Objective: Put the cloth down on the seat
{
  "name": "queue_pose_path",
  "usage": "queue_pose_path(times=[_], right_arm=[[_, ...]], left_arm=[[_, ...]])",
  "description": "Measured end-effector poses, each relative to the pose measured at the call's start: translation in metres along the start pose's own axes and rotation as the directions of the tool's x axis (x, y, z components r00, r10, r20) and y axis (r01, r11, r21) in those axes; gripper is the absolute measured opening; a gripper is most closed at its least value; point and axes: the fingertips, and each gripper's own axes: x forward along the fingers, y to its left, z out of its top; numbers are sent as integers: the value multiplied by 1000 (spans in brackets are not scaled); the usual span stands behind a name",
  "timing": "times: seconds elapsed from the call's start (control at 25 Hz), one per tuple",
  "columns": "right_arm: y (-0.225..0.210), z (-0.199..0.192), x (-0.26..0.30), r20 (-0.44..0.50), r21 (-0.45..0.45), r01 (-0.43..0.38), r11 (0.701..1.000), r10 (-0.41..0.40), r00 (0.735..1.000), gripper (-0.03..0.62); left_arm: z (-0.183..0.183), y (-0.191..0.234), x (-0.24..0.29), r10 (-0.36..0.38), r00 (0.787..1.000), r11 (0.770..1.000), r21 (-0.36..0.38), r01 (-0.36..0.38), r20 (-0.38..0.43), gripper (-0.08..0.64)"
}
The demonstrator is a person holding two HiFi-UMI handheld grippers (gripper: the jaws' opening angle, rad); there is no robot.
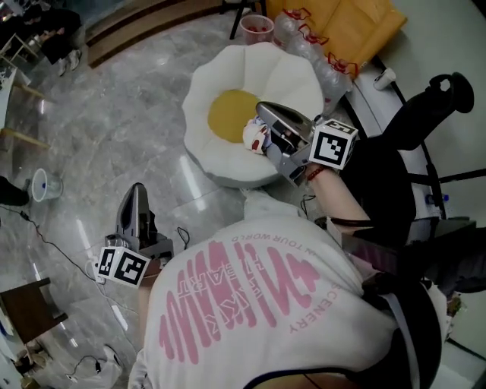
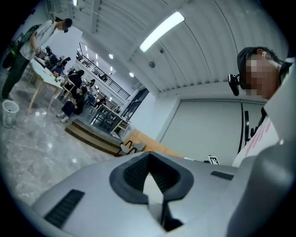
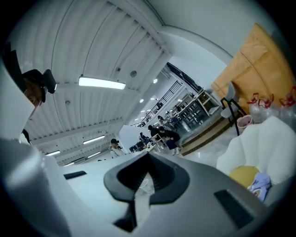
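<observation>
The seat (image 1: 296,76) is a white flower-shaped cushion with a yellow centre (image 1: 228,114) on the grey floor. A small white cloth with red and blue marks (image 1: 257,137) lies crumpled on it at the yellow centre's right edge. My right gripper (image 1: 264,112) hovers just above the cloth, shut with nothing between its fingers. In the right gripper view the cloth (image 3: 260,183) rests on the seat (image 3: 268,139) at the lower right, apart from the shut right gripper (image 3: 148,155). My left gripper (image 1: 137,191) hangs over the floor to the left; it (image 2: 148,156) is shut and holds nothing.
A pink cup (image 1: 256,27), several plastic bottles (image 1: 319,57) and an orange bag (image 1: 345,23) stand behind the seat. A black office chair (image 1: 425,114) is at the right. A white cup (image 1: 42,185) and cables (image 1: 53,243) lie on the floor at the left.
</observation>
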Motion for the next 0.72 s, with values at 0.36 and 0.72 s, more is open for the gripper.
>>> queue_pose_path(times=[0.36, 0.72], right_arm=[[16, 34, -63, 38, -181, 177, 967, -173, 984, 14], [-12, 11, -91, -4, -167, 346, 923, -352, 936, 12]], left_arm=[[12, -48, 31, -167, 986, 982, 84, 167, -7, 9], [-10, -55, 46, -171, 981, 983, 48, 175, -88, 9]])
